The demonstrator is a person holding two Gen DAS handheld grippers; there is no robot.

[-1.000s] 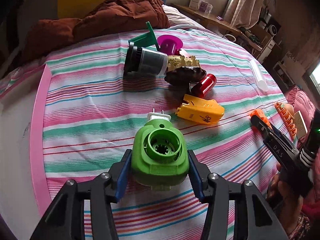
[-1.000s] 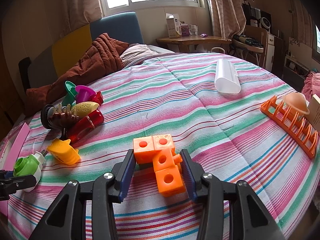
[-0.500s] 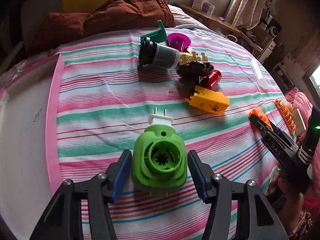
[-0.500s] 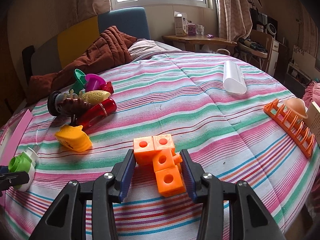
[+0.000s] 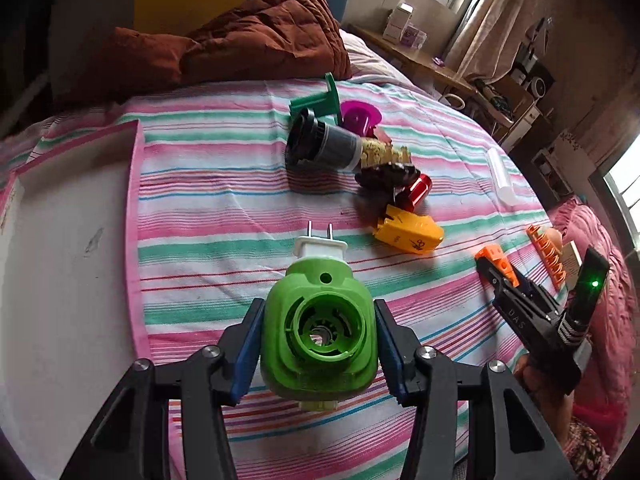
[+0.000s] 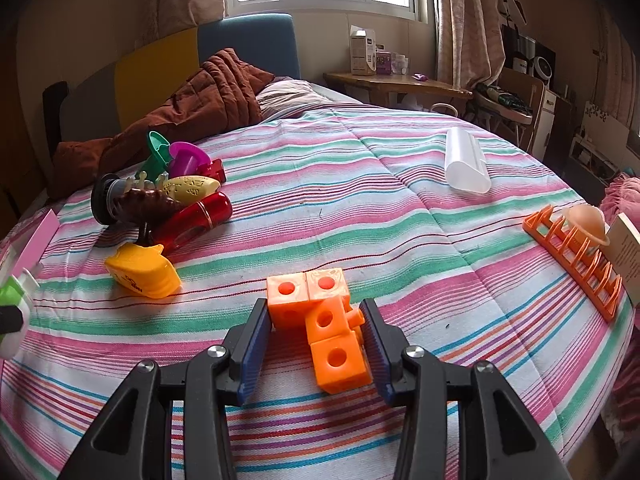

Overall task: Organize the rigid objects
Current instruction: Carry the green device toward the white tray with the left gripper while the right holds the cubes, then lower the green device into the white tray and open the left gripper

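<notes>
Green plastic plug-in device (image 5: 319, 334) with a white two-pronged plug end, clamped square between the blue-padded fingers of the left gripper (image 5: 319, 354), prongs pointing away over the striped pink, green and white bedspread (image 5: 224, 200). Held above the cloth, close beside a white tray with a pink rim (image 5: 135, 216) off to the left. Over on the right gripper (image 6: 316, 342), fingers pressed against both sides of a cluster of orange plastic linking cubes (image 6: 320, 320) with round holes; whether lifted or resting on the cloth, cannot tell. Same cubes peeking orange at the gripper tip in the left wrist view (image 5: 496, 260), same green device cut off at the left edge of the right wrist view (image 6: 10, 300). Further up the bed, a loose pile: yellow wedge-shaped plastic piece (image 5: 410, 232) nearest, then a shiny red cylinder (image 5: 416, 190), a dark brown ribbed shell-like toy (image 5: 386, 174), a pale yellow bumpy toy (image 5: 384, 154), a black and grey lens-like cylinder (image 5: 324, 146) lying on its side, a magenta plastic cup (image 5: 360, 114) and a green plastic spool-like piece (image 5: 320, 100) at the back. Well apart on the far right, a clear plastic tube-shaped container (image 6: 466, 166) lying flat, and an orange plastic rack (image 6: 576, 258) near the bed edge with a peach dome-shaped piece (image 6: 586, 218) sitting on it. Rust-brown quilt (image 6: 192, 108) bunched at the headboard.
</notes>
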